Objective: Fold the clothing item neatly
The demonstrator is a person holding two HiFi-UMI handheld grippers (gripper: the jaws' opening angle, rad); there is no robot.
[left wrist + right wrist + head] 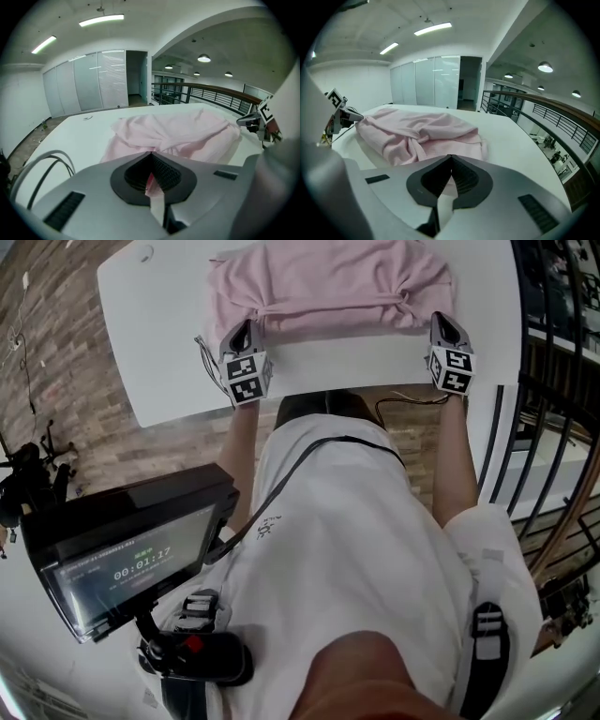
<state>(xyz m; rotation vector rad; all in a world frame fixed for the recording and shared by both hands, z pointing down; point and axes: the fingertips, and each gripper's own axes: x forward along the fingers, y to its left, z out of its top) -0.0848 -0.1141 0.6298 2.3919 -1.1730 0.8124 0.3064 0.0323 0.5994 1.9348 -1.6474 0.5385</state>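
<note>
Pink garment (328,282): soft, light, limp on the bench (150,324).
Left tool (242,332): pinching its 7 o'clock corner.
Right tool (441,324): pinching its 5 o'clock corner.
Best hold: corners.

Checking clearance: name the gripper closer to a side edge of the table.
The right gripper, shut on the pink garment. Little white table shows beside it; the left gripper has a wide stretch on its outer side.
</note>
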